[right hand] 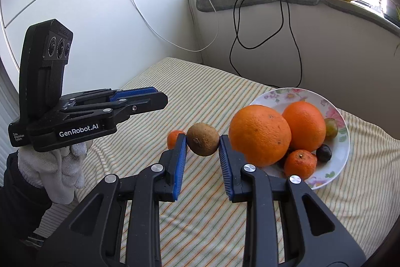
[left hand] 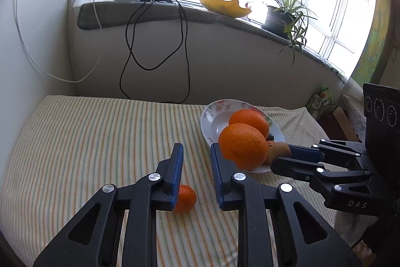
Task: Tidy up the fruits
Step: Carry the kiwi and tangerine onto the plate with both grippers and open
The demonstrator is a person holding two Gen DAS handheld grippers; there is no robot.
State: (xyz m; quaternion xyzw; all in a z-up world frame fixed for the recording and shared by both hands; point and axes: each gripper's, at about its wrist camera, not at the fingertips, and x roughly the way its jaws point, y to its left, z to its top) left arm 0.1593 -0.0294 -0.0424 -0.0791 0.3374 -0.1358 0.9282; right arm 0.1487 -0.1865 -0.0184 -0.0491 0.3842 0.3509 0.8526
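A floral plate on the striped cloth holds two big oranges, a small tangerine and two dark plums. My right gripper is shut on a brown kiwi and holds it above the cloth, just left of the plate. It also shows in the left wrist view with the kiwi at the plate's near rim. My left gripper is open and empty above a loose tangerine on the cloth. That tangerine is half hidden in the right wrist view.
The striped cloth covers the table, which meets a white wall at the back and left. Black cables hang from a sill with a melon rind and a potted plant. Boxes stand at the far right.
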